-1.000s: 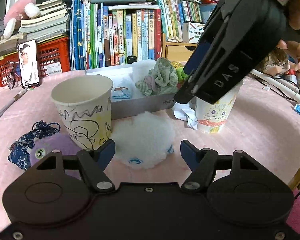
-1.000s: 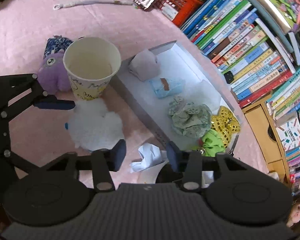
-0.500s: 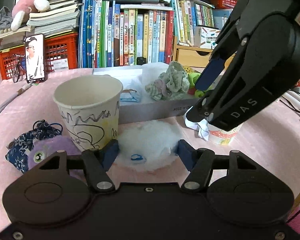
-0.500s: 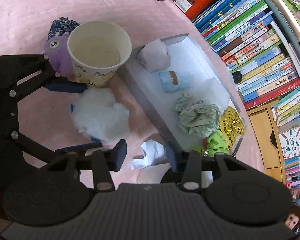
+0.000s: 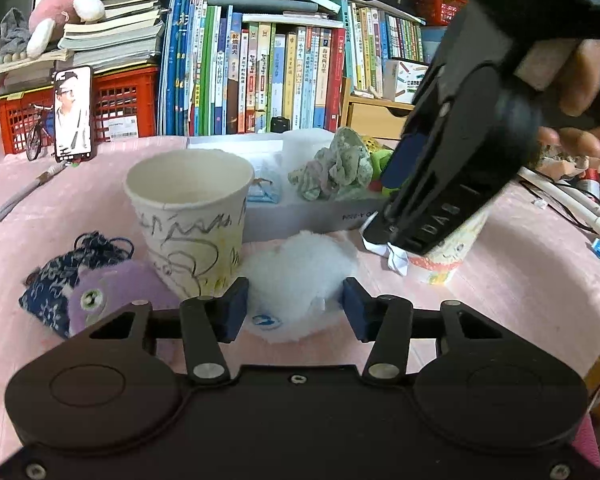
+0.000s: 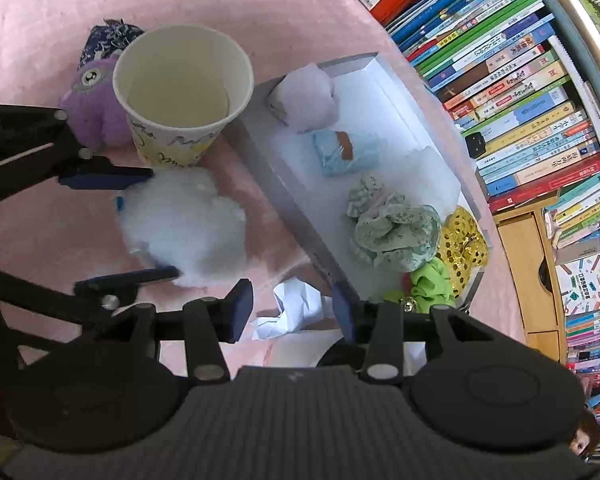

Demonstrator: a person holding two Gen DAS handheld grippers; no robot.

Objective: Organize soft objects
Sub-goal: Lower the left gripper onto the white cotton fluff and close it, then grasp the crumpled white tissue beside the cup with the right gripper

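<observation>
Found the white fluffy toy (image 5: pixel 300 276) lying flat on the pink tabletop (image 5: pixel 520 280), just beside the scribbled paper cup (image 5: pixel 188 216) and in front of the shallow box (image 5: pixel 300 216). Judged it very light, soft and squashy, with loose fur likely to slip or give under a shallow pinch. Thought it best taken across the thick middle of the body, low and deep, not by the fringe. Saw the left hand-held gripper (image 5: pixel 296 308) closing with the toy between its jaws, pads at the edges of the fur, no squeeze showing yet. Noted the cup close to the left pad, light enough to be knocked over. Saw the right hand-held gripper (image 6: pixel 292 308) apart and empty, pointing down over a crumpled paper (image 6: pixel 288 304) beside a second cup (image 5: pixel 444 256). Noted a purple plush (image 5: pixel 100 296) and a blue pouch (image 5: pixel 56 284) left of the scribbled cup.
</observation>
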